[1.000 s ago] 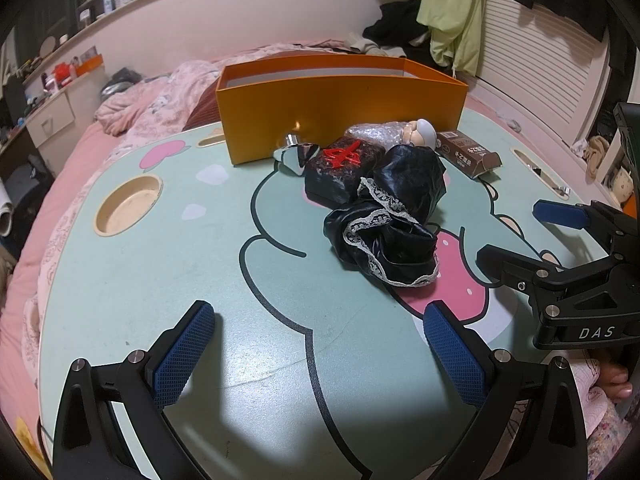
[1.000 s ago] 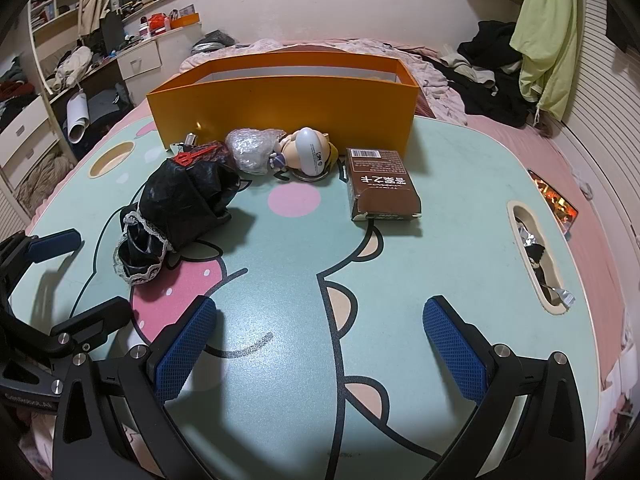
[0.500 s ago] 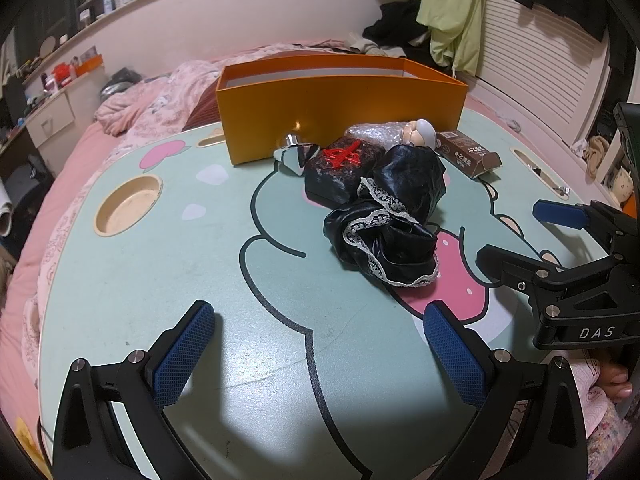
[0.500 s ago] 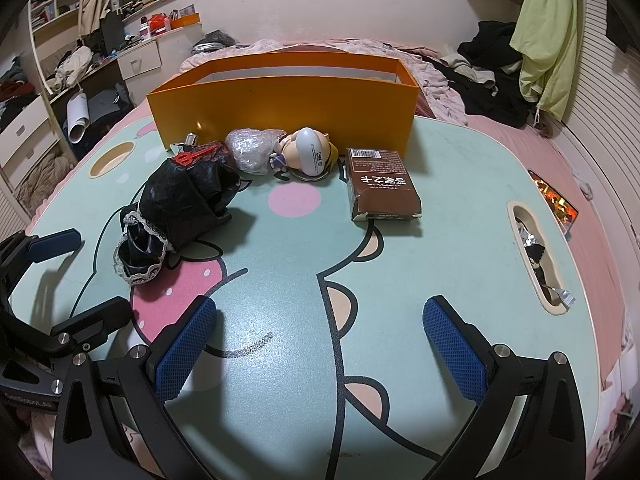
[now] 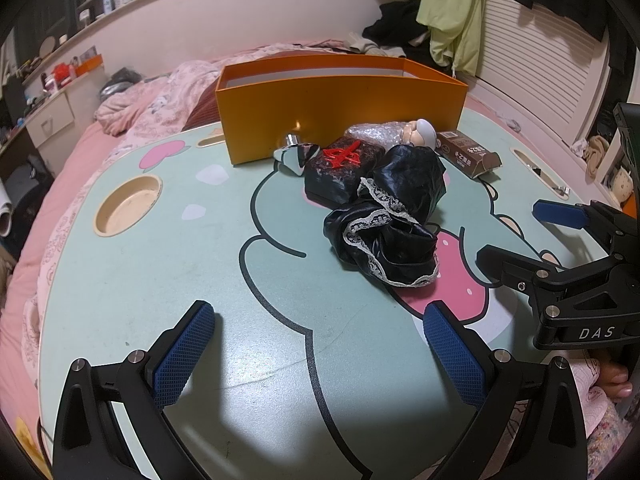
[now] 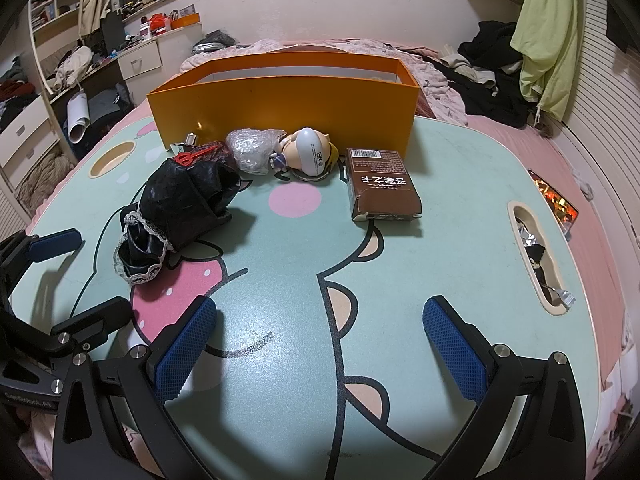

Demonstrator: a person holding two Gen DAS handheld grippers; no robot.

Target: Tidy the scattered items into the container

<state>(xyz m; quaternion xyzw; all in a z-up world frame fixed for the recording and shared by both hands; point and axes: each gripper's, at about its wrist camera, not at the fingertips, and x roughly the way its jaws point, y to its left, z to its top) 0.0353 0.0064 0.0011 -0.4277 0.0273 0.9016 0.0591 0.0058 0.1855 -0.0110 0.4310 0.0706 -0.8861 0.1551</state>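
Right wrist view is showing me the brown carton [image 6: 383, 185] lying flat on the cartoon-printed table [image 6: 460, 248], ahead of the right gripper [image 6: 320, 344] and a little to its right, with bare tabletop between. Its long axis is running away from me toward the orange box [image 6: 280, 108], so the narrow end is facing the jaws; I am judging that a straight reach forward would put one finger on either long side. The jaws are standing wide apart, gripping nothing.

In the left wrist view I am looking at the black lace-trimmed garment [image 5: 384, 236], heaped ahead and to the right of the left gripper [image 5: 320, 344], whose jaws are likewise spread and empty. The dark packet with a red clip [image 5: 342, 164] is lying just behind the garment, touching it, with a small metal piece [image 5: 294, 152] beside it near the box wall. A bubble-wrapped bundle [image 6: 254, 150] and a figurine [image 6: 308, 154] are resting close against the box front.

I am reading the right hand as nearer the carton, the left as nearer the garment. Everything is sitting outside the box.
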